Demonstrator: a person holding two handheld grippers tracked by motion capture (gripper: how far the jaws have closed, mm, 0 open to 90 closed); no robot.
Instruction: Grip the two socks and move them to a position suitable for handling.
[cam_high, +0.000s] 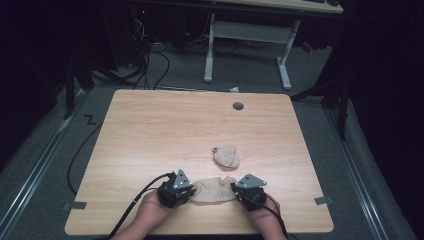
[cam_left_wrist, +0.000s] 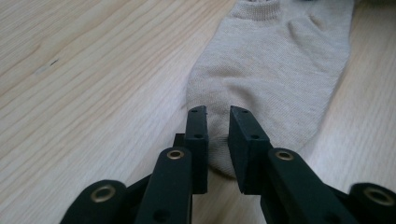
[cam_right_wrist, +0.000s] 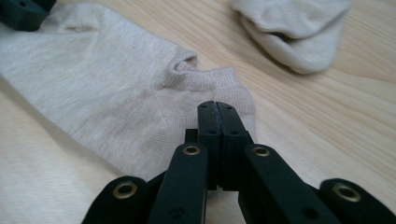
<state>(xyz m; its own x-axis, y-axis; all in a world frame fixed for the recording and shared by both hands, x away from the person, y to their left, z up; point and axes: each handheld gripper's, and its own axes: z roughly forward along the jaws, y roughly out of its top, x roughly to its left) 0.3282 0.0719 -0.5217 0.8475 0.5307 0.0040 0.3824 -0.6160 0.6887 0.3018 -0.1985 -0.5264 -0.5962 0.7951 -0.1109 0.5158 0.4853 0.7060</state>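
A beige sock (cam_high: 215, 190) lies flat near the front edge of a light wooden table (cam_high: 150, 130), stretched between two hand-held grippers. The left gripper (cam_high: 176, 189) sits at the sock's toe end, the right gripper (cam_high: 248, 190) at its cuff end, each held by a hand (cam_high: 150, 212) coming in from the bottom of the high view.

In the left gripper view, the black jaws stand slightly apart with the rounded toe of the sock (cam_left_wrist: 271, 79) between them; a gap shows between the pads, and whether they press the fabric cannot be told. In the right gripper view, the jaws are pressed together over the ribbed cuff of the sock (cam_right_wrist: 93, 79); the pictures do not settle whether fabric is caught between the pads.

A second sock (cam_high: 226, 156), bunched into a loose ball, rests just beyond the flat one and toward the right gripper, apart from both tools. It appears in the right gripper view as a folded lump (cam_right_wrist: 294, 32) at the upper right.

A round grey grommet (cam_high: 238, 106) is set into the table near its far edge. Beyond the table, on grey carpet, stand the white legs of another desk (cam_high: 247, 35), with dark cables (cam_high: 150, 65) trailing on the floor to the left. Black cables run from each gripper off the table's near edge.
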